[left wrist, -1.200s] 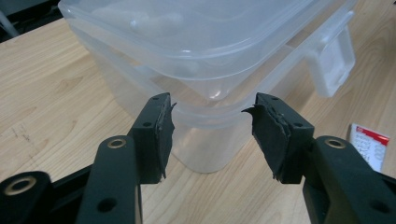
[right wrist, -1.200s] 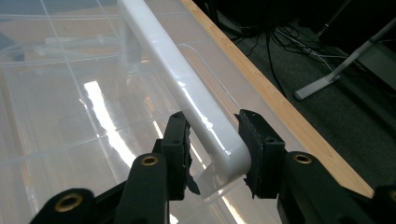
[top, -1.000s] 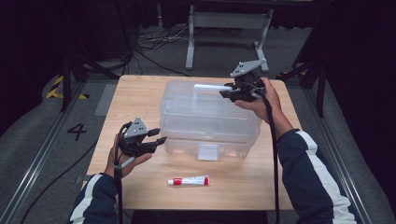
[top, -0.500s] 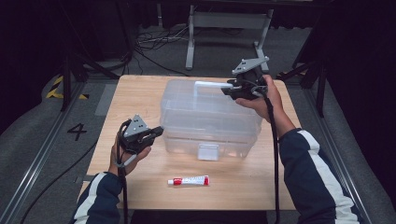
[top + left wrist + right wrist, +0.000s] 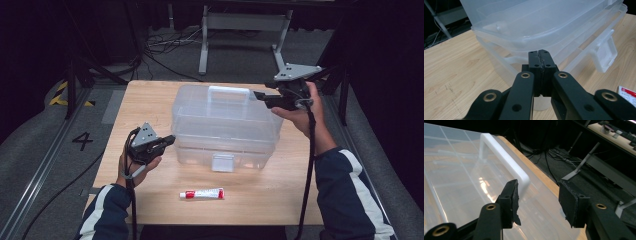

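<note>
Clear box point(image 5: 225, 127) unmoved | right gripper point(image 5: 261, 96) fingers widened, off handle point(image 5: 229, 93)

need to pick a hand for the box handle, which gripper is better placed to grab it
Right, probably. The right gripper is open beside the white handle on the clear box. The left gripper is shut, low at the box's side.

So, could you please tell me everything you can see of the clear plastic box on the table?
The clear plastic box is a translucent lidded case standing upright at the middle of the wooden table. Its lid is down and carries a white handle along the far edge; a front latch hangs down. It looks empty. The right tongs, open, are by the handle's end without gripping it. The left tongs, shut, point at its left side. Nothing visibly touches it.
</note>
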